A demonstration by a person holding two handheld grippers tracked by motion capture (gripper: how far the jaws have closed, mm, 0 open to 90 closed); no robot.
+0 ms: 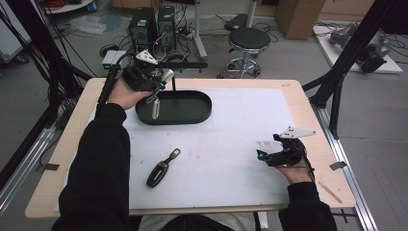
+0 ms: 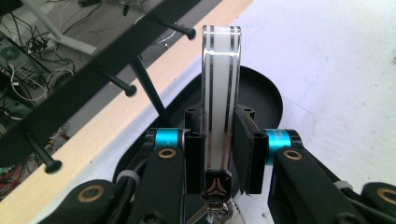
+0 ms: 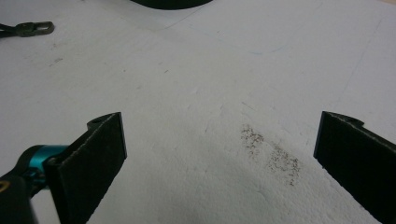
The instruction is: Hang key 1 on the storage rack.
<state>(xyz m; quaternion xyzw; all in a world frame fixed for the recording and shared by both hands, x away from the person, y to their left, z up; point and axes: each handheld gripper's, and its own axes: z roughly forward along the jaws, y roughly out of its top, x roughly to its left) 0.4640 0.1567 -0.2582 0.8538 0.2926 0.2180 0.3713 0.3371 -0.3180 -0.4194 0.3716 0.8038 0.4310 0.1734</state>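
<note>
A white mat [image 1: 226, 144] is covering most of the wooden table [image 1: 308, 110], and a black oval tray [image 1: 192, 113] with a peg rack [image 1: 180, 64] is sitting at the far left. The left gripper [image 1: 155, 86] is hovering over the tray's left end, its jaws pinching a flat white-and-chrome key fob [image 2: 220, 93] near its lower end. The fob looks stiff, light and glossy — probably slippery, so a grip across its flat faces seems best. A second, dark key fob [image 1: 161, 169] is lying on the mat, near and left. The right gripper [image 1: 269, 156] is resting at the near right with jaws spread wide over bare mat. A small emblem [image 2: 216, 184] is showing at the held fob's base — no writing can be read.
</note>
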